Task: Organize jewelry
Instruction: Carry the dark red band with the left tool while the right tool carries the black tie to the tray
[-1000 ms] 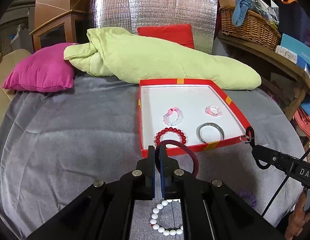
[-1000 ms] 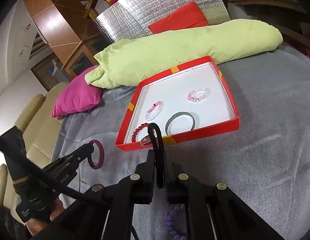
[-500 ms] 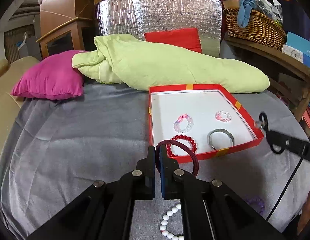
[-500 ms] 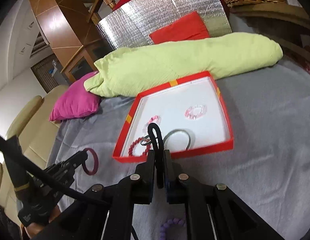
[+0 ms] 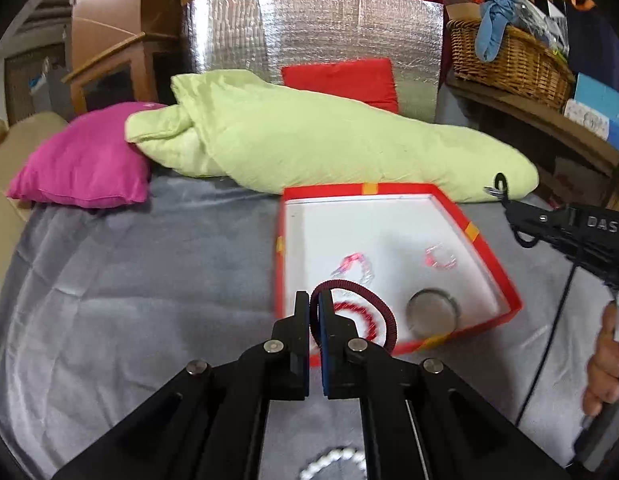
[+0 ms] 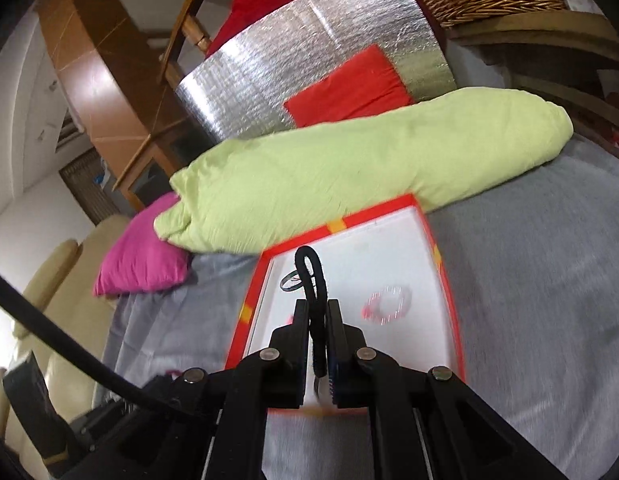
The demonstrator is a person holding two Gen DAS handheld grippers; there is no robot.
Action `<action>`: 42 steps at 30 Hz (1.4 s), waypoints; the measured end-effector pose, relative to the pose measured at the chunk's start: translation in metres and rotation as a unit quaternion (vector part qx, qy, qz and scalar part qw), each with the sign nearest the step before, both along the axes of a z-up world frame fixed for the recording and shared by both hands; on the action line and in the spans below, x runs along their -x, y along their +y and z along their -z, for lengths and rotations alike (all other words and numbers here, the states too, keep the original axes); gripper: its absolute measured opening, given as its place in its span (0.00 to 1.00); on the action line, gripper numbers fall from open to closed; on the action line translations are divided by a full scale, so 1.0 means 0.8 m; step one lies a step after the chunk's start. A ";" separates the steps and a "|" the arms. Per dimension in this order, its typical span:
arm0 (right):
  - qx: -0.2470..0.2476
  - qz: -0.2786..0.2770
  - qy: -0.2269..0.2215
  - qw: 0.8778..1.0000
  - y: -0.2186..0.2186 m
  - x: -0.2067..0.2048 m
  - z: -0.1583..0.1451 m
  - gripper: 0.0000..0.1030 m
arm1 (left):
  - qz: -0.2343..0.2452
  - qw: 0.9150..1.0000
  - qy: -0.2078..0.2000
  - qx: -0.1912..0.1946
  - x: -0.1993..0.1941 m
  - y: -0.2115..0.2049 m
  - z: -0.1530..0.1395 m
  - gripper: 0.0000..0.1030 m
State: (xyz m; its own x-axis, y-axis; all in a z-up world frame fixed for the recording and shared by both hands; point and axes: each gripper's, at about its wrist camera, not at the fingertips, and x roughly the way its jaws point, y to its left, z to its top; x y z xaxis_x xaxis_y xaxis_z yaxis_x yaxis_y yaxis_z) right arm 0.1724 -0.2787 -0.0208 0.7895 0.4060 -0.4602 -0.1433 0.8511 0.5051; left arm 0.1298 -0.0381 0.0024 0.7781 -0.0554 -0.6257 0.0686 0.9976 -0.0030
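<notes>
My left gripper [image 5: 314, 312] pinches the maroon cord bracelet [image 5: 355, 308] and my right gripper [image 6: 318, 322] pinches the black ring-bearing cord [image 6: 309, 276], both raised clear for release above the red tray [image 5: 491, 264] at my twelve o'clock.

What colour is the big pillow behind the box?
Light green pillow, clearest in the left wrist view.

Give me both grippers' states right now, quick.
Left gripper: closed on the dark red cord bracelet.
Right gripper: closed on the black cord with a ring.
</notes>
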 end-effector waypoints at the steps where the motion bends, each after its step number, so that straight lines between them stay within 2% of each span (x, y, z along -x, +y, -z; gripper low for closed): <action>1: -0.007 0.002 -0.001 1.000 -0.005 -0.007 -0.001 0.09 | 0.005 1.000 -0.001 0.000 -0.009 -0.003 -0.003 0.04; 7: -0.028 0.006 0.003 1.000 -0.026 -0.038 0.001 0.09 | 0.029 0.999 0.011 0.026 -0.062 -0.030 -0.010 0.04; 11: -0.023 -0.002 0.016 1.000 -0.024 -0.055 0.009 0.09 | 0.038 0.999 0.015 0.026 -0.082 -0.051 -0.001 0.04; 21: -0.016 -0.025 0.039 0.999 -0.007 -0.098 0.027 0.09 | 0.060 0.998 0.024 -0.020 -0.113 -0.079 0.028 0.04; 32: -0.007 -0.042 0.070 0.997 0.018 -0.152 0.049 0.09 | 0.083 0.995 0.039 -0.048 -0.136 -0.087 0.047 0.04; 42: -0.035 -0.041 0.105 0.993 0.019 -0.170 0.073 0.09 | 0.088 0.993 0.052 -0.060 -0.136 -0.094 0.055 0.04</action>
State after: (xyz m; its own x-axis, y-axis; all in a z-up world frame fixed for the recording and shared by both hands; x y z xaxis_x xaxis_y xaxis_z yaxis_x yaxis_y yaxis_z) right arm 0.3086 -0.2633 -0.0794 0.6423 0.5025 -0.5787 -0.0967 0.8021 0.5893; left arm 0.2387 -0.1134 -0.0419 0.6945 -0.1045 -0.7119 0.2475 0.9637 0.0999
